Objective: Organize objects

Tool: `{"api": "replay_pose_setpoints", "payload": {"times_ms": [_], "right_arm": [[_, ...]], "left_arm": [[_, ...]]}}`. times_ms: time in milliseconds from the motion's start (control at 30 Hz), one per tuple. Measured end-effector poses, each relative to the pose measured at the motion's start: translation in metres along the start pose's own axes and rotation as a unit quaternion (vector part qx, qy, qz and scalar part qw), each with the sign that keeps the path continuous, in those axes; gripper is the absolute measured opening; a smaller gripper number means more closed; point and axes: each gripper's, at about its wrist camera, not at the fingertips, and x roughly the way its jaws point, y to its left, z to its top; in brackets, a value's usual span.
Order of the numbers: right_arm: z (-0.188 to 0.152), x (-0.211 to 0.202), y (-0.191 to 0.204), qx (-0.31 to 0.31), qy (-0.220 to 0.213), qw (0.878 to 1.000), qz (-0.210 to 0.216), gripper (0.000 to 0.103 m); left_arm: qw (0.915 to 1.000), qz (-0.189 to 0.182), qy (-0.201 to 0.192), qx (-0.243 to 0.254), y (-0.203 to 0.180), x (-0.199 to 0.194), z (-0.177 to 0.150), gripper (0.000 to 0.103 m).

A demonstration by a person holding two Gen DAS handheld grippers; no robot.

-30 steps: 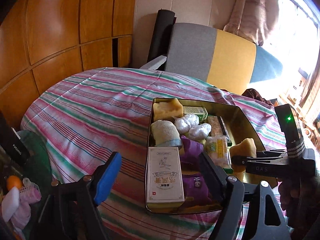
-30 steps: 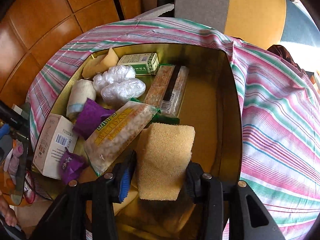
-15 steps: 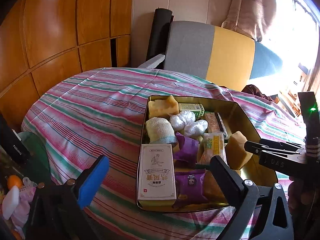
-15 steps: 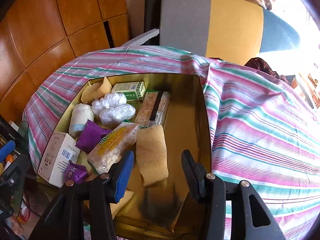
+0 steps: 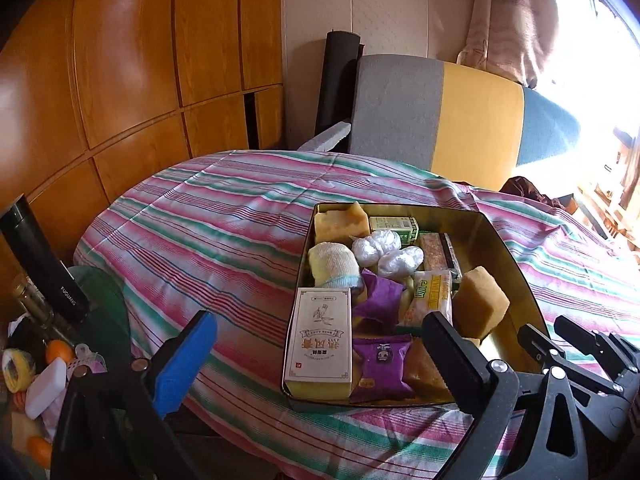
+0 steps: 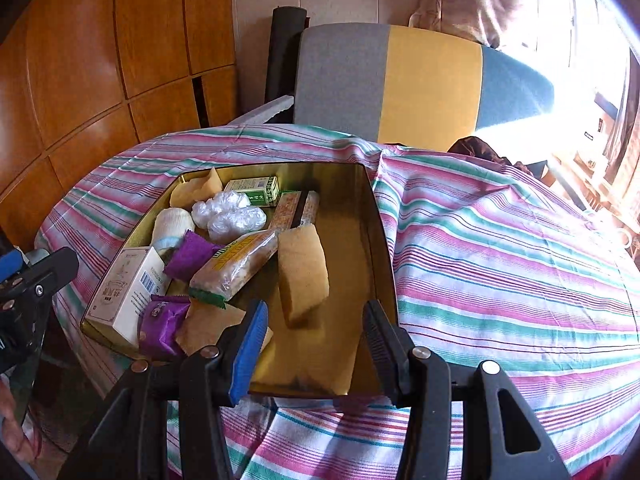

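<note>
My right gripper (image 6: 314, 344) hung with jaws apart and empty over the gold tin (image 6: 384, 280). The sponge block (image 6: 303, 276) stood inside, beside the snack packet (image 6: 236, 268). My left gripper (image 5: 320, 356) was also spread. Judged: placement done; next, select another item.

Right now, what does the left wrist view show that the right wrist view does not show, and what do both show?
Only the left wrist view shows the black cylindrical flask and the small cluttered items, among them an orange ball, beside the table.

Only the right wrist view shows the bare gold floor of the tin along its right wall.

Both show the gold rectangular metal tin, the white printed carton, the tan sponge block standing alone, released, and both grippers, left and right, with open jaws.
</note>
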Motion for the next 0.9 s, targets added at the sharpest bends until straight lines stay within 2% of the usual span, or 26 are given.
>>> {"api": "replay_pose_setpoints", "payload": {"times_ms": [300,900], "right_arm": [[-0.001,-0.013,-0.006,0.015,-0.020,1.000,-0.011,0.050],[0.001,-0.011,0.005,0.002,-0.017,1.000,-0.011,0.050]], "left_arm": [[1.0000,0.004,-0.002,-0.003,-0.001,-0.009,-0.005,0.103],[0.9999,0.004,-0.001,-0.016,0.005,-0.008,-0.004,0.103]]}}
